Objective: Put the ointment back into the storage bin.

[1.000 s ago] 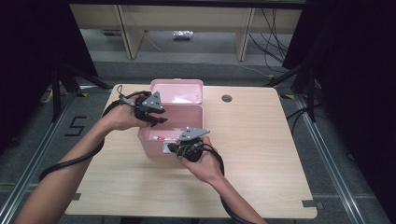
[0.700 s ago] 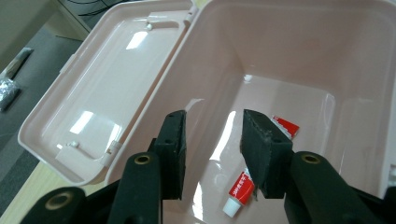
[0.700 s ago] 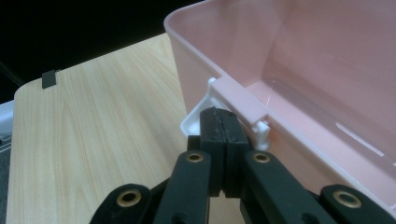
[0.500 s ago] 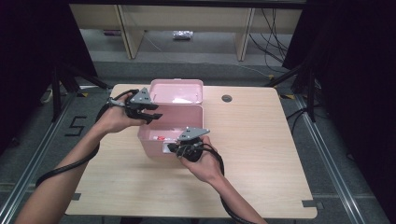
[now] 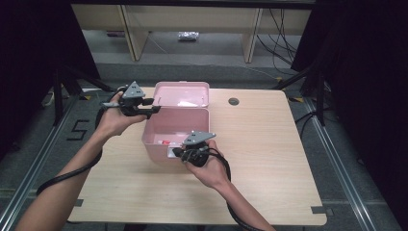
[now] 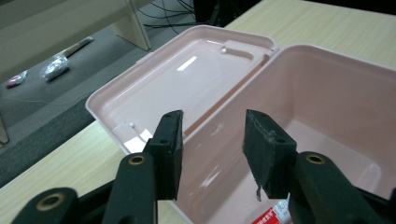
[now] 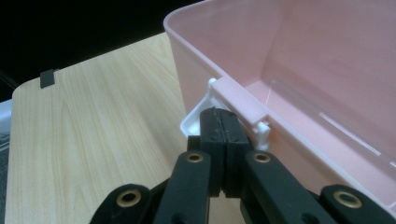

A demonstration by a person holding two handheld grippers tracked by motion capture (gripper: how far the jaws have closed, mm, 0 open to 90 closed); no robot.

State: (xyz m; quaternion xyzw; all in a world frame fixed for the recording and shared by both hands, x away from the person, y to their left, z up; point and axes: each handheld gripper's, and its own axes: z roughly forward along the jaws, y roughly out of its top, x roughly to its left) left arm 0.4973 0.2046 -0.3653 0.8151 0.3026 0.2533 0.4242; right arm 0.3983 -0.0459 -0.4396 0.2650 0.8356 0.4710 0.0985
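At frame centre, the right gripper is together, seemingly pinching the box's white latch. The left gripper, upper left, has just been opening, nothing between.

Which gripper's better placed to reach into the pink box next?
Left. The left gripper hangs at the box rim, jaws just opening, nothing between them. The right gripper is shut against the white latch at the front.

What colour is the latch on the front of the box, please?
White, on the pink box; the latch shows best in the right gripper view.
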